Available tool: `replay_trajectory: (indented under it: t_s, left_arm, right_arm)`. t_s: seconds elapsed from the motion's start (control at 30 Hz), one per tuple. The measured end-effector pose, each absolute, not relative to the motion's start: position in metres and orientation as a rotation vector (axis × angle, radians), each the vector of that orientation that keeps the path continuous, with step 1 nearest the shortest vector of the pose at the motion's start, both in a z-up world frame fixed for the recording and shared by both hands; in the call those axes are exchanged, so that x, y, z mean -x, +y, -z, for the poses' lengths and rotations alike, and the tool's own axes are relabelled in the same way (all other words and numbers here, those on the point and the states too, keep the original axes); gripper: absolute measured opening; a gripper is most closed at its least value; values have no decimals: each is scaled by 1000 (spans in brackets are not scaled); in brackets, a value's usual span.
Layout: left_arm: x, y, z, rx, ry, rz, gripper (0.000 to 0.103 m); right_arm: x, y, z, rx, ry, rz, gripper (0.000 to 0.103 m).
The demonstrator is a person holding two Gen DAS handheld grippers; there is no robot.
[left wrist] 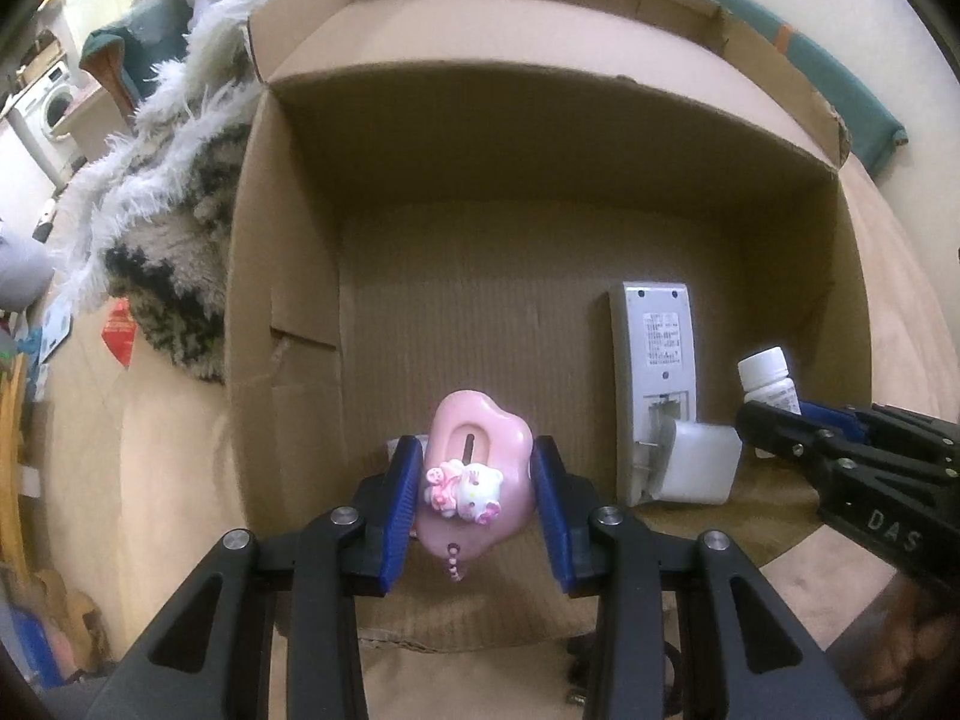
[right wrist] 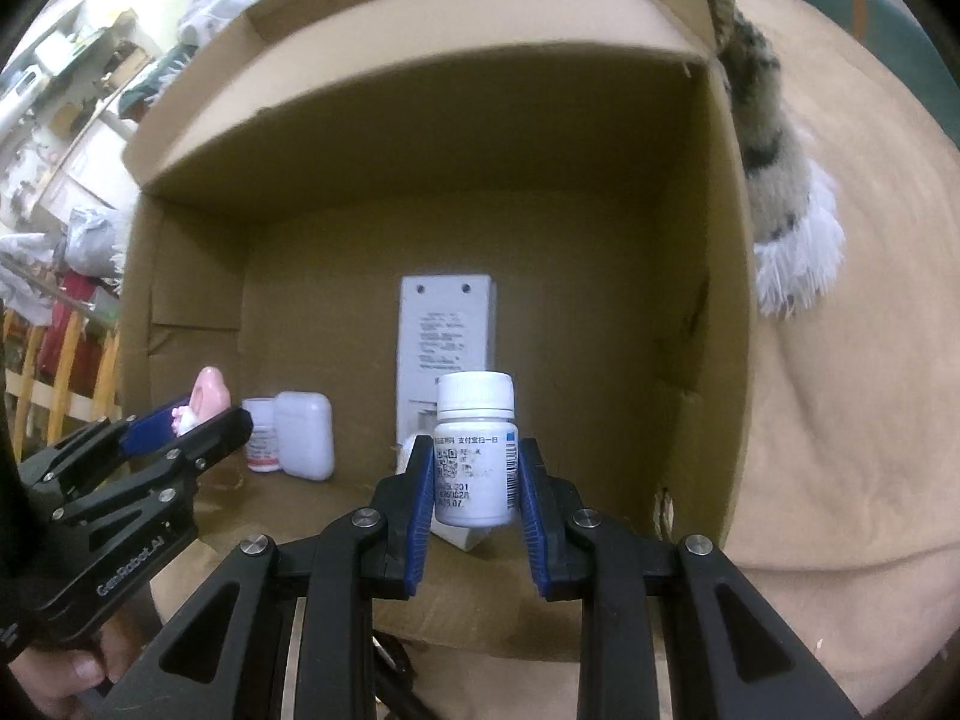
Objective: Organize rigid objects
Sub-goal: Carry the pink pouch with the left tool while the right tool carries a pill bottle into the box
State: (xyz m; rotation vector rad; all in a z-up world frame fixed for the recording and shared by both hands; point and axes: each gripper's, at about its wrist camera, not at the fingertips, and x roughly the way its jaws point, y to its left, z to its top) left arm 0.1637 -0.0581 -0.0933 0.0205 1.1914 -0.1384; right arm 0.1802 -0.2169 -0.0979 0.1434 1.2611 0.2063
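My left gripper (left wrist: pixel 474 468) is shut on a pink toy (left wrist: pixel 480 456) with a small white cat figure on it, held just inside the open cardboard box (left wrist: pixel 288 276). My right gripper (right wrist: pixel 476 468) is shut on a white pill bottle (right wrist: pixel 476 456) with a printed label, also at the box's front. The bottle (left wrist: pixel 768 378) and right gripper (left wrist: pixel 780 420) show at the right of the left wrist view. The pink toy (right wrist: pixel 210 390) and left gripper (right wrist: pixel 186 420) show at the left of the right wrist view.
Inside the box lie a grey remote-like device (left wrist: pixel 657 360), a white case (left wrist: pixel 699 462) and a small white jar with red trim (right wrist: pixel 261 435). A furry white and dark blanket (left wrist: pixel 162 192) lies beside the box on a tan surface (right wrist: pixel 840 420).
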Motion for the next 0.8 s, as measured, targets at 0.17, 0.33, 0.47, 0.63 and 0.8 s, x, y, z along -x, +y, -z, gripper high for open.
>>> replay_trajectory:
  t_s: [0.17, 0.33, 0.47, 0.63, 0.8]
  left_arm:
    - [-166, -57, 96, -35, 1190, 122, 34]
    - [-168, -56, 97, -39, 1192, 118, 34]
    - [-167, -57, 96, -39, 1192, 115, 41]
    - [-167, -58, 93, -42, 1173, 121, 52]
    - [-169, -54, 88, -17, 1162, 121, 62]
  right_arm:
    - [-180, -217, 99, -142, 1266, -203, 28]
    - [-180, -218, 102, -146, 1286, -196, 28]
    - [-181, -220, 99, -160, 1274, -201, 28]
    - [-181, -223, 94, -208, 1261, -226, 50]
    - [-180, -224, 79, -247, 1190, -263, 77]
